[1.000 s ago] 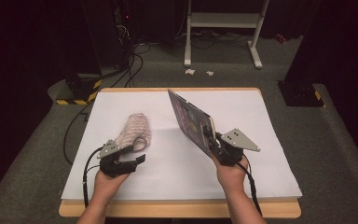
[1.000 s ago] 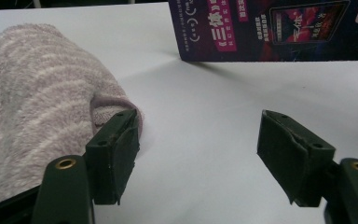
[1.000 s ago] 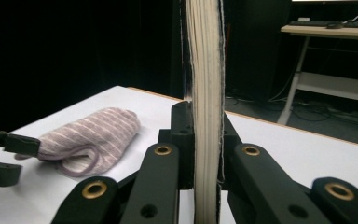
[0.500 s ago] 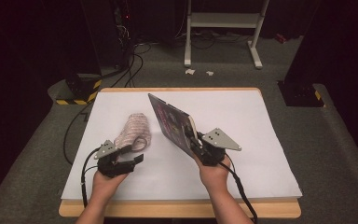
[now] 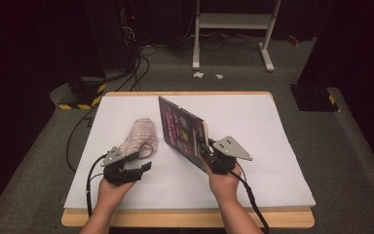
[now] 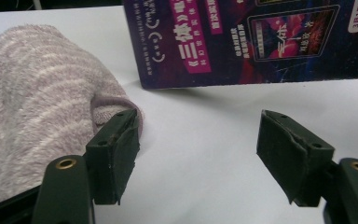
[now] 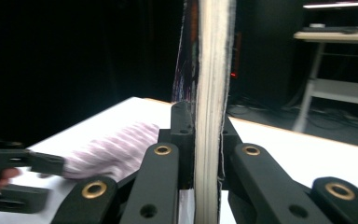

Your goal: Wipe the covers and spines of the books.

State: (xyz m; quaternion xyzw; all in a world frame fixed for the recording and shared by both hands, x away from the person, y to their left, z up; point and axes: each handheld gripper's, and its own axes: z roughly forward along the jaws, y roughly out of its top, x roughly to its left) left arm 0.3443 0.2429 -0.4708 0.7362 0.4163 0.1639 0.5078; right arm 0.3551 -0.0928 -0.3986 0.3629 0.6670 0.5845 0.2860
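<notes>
The right tool [image 5: 205, 152] clamps a book [image 5: 181, 129] upright on edge above the white worktop [image 5: 272, 146]. Just left lies a towel [image 5: 139, 136], its hem beside the empty, wide-open left tool [image 5: 140, 162].

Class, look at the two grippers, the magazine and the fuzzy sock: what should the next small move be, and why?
Probably the left gripper should close on the sock: its fingers stand open with the cuff beside one of them. The right gripper is shut on the magazine, held tilted up on edge next to the sock.

Dark rm, grey carpet [image 5: 350, 146], white rack [image 5: 233, 22].
</notes>
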